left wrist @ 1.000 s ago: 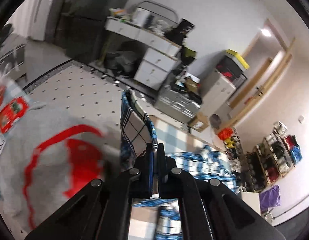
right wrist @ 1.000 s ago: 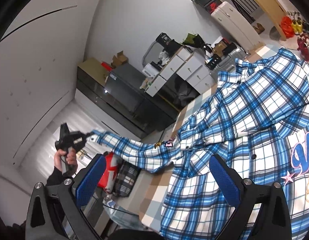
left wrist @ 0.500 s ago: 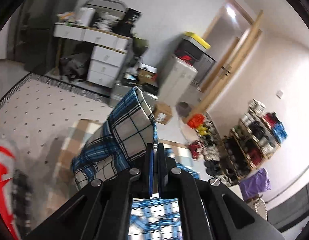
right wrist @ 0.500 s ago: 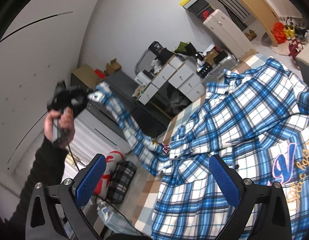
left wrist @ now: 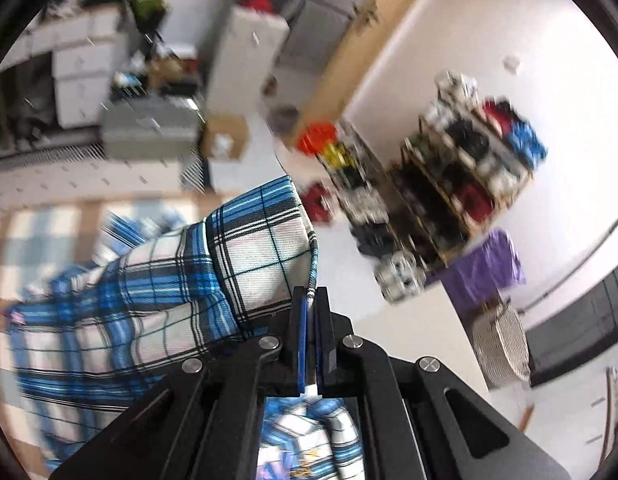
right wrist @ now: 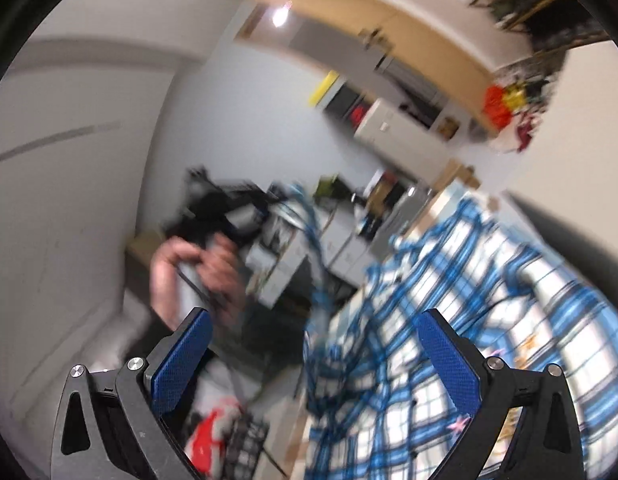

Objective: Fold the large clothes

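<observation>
A blue, white and black plaid shirt (right wrist: 489,320) lies spread over a checked table (left wrist: 41,220). My left gripper (left wrist: 311,300) is shut on the cuff of the shirt's sleeve (left wrist: 253,256), and the sleeve trails away to the left. In the right wrist view that gripper shows blurred in a hand (right wrist: 197,264), with the sleeve (right wrist: 313,248) hanging from it in the air. My right gripper (right wrist: 309,328) stands open over the shirt with nothing between its blue pads (right wrist: 449,360).
A shoe rack (left wrist: 449,168) and a purple cloth (left wrist: 485,268) stand by the wall at right, with a woven basket (left wrist: 501,344) below. White drawers (left wrist: 81,64), a white cabinet (left wrist: 245,60) and a cardboard box (left wrist: 225,140) line the far wall.
The left gripper has swung the sleeve up and across toward the shirt's body, rolling as it went. The right gripper has shifted and turned over the shirt, still open.
</observation>
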### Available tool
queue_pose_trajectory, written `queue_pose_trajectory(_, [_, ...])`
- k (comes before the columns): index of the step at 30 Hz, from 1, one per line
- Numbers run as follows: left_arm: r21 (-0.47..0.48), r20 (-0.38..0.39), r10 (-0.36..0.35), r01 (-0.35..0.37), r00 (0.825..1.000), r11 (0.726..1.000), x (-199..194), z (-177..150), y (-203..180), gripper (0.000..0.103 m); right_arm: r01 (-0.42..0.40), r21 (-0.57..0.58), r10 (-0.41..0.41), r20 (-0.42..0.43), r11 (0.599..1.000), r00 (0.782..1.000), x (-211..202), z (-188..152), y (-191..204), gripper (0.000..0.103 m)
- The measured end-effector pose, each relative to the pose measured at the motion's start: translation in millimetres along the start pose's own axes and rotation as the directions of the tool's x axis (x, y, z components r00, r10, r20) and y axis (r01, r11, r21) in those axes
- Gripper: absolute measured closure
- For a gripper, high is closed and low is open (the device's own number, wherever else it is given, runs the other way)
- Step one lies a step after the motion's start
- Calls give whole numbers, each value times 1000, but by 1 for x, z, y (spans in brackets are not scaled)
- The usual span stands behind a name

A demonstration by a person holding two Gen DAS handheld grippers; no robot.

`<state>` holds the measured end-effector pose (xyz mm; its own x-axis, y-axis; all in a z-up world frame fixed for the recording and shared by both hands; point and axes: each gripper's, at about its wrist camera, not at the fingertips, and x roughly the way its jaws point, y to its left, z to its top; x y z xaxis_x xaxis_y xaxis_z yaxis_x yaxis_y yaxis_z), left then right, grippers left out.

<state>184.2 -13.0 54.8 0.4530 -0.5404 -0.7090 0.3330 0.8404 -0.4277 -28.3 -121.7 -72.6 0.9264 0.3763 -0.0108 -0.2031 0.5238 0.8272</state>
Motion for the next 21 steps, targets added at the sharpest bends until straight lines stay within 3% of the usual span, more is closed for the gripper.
queue_pose_trajectory(4, [1, -108, -40, 41, 993, 999, 66, -34, -1, 103, -22, 54, 14, 138, 998, 990, -31, 18, -14, 0])
queue_pose_trajectory(8, [-22, -186, -37, 34, 982, 999, 111, -69, 8, 103, -64, 76, 46, 216, 995, 975, -48, 28, -19, 0])
queue_pose_trajectory(12, [3, -240, -17, 18, 971, 1000, 134, -100, 17, 103, -65, 45, 54, 199, 997, 978, -44, 31, -13, 0])
queue_pose_trajectory(16, [40, -309, -55, 71, 949, 997, 133, -107, 7, 101, -75, 3, 74, 154, 997, 985, -36, 30, -3, 0])
queue_pose_trajectory(17, [49, -319, -64, 84, 946, 995, 130, -101, 4, 96, -79, -8, 79, 145, 997, 986, -35, 30, -1, 0])
queue_pose_trajectory(20, [73, -315, -154, 185, 937, 980, 97, -86, 4, 55, -78, -48, 83, 124, 996, 989, -32, 27, 8, 0])
queue_pose_trajectory(21, [87, -293, -178, 212, 939, 973, 77, -86, 10, 34, -74, -54, 80, 121, 996, 989, -31, 25, 9, 0])
